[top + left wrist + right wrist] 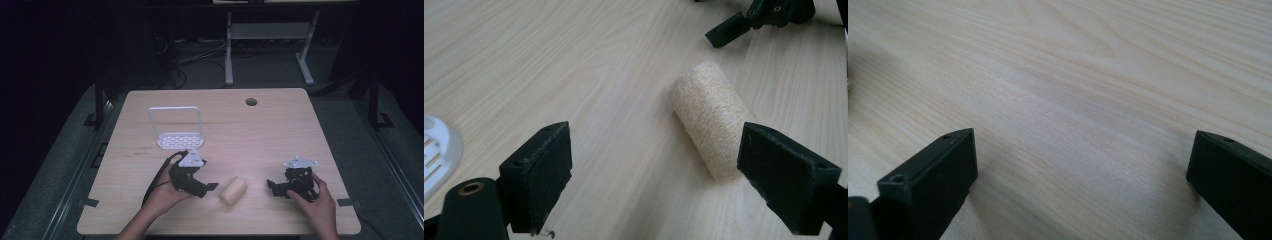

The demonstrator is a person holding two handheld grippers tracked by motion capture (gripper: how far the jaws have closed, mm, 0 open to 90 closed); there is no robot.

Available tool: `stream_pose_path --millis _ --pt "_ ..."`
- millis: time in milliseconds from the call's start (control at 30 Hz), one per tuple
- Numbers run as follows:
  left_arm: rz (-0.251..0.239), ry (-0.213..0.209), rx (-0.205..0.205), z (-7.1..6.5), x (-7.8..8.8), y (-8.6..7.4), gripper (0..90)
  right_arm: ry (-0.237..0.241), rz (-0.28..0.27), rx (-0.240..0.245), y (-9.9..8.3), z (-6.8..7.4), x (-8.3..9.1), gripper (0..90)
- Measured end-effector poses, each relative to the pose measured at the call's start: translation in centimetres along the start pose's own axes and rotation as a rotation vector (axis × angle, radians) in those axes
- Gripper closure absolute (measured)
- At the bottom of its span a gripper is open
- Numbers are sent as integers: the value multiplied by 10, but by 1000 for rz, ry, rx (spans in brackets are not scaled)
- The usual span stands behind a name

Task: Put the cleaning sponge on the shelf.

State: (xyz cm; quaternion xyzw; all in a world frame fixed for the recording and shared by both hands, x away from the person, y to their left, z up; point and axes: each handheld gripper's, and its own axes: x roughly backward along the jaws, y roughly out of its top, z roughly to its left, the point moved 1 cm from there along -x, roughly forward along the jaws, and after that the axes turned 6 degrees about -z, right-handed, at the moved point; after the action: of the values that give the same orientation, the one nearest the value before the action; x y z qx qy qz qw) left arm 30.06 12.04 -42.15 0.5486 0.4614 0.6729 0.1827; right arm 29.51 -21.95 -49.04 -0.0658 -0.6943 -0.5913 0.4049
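A pale beige cylinder wound with rough twine [233,191] lies on its side on the wooden table [250,130], between the two grippers. A hand holds my left gripper [207,188] just left of it, jaws pointing at it. In the left gripper view this gripper [656,150] is open, and the cylinder [711,117] lies ahead, close to the right-hand jaw and untouched. My right gripper [273,186] sits right of the cylinder, held by the other hand. It stands open [1083,145] over bare wood.
A white perforated base with an upright wire frame [176,132] stands behind the left gripper; its edge [436,150] appears in the left gripper view. A round cable hole [251,101] is near the table's far edge. Dark floor surrounds the table.
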Motion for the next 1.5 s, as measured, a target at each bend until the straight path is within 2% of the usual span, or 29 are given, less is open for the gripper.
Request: stream_pose_path --millis 1000,1400,1500 --pt "0 -75 -29 -28 -34 22 139 1 -1 1 0 0 0 0" --pt "33 -69 -13 -36 -49 24 138 1 0 1 0 0 0 0" --pt "48 -52 -19 -38 -52 23 137 1 0 1 0 0 0 0"
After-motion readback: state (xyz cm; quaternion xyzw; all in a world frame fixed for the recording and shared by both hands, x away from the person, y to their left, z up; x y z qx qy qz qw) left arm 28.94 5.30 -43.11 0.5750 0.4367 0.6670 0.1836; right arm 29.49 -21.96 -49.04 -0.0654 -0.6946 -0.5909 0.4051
